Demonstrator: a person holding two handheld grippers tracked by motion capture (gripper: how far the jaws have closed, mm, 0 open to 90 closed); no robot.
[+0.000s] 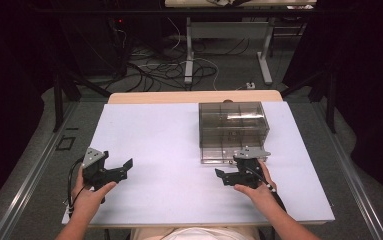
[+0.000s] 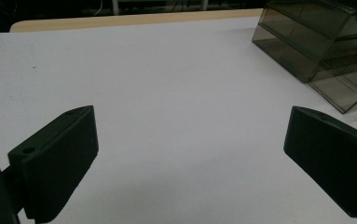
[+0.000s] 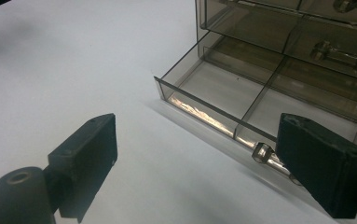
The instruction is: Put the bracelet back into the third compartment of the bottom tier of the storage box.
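A smoked clear drawer box [image 1: 234,125] stands on the white table board [image 1: 169,130] at the right of centre. Its bottom drawer [image 3: 241,88] is pulled partly out; the divided compartments look bare. A small clear handle [image 3: 264,153] sits on the drawer's front wall. My right gripper [image 1: 229,166] is open just in front of that drawer, its right jaw close beside the handle in the right gripper view, nothing between the jaws [image 3: 195,158]. My left gripper [image 1: 116,161] rests open at the near left over bare board [image 2: 190,154], the drawer box [image 2: 316,42] well off to its right.
The table's wooden far edge [image 1: 194,96] runs behind the board. Beyond it on the floor are cables [image 1: 164,67] and the legs of another table [image 1: 189,55]. Upper drawers of the box carry metal handles [image 3: 341,56].
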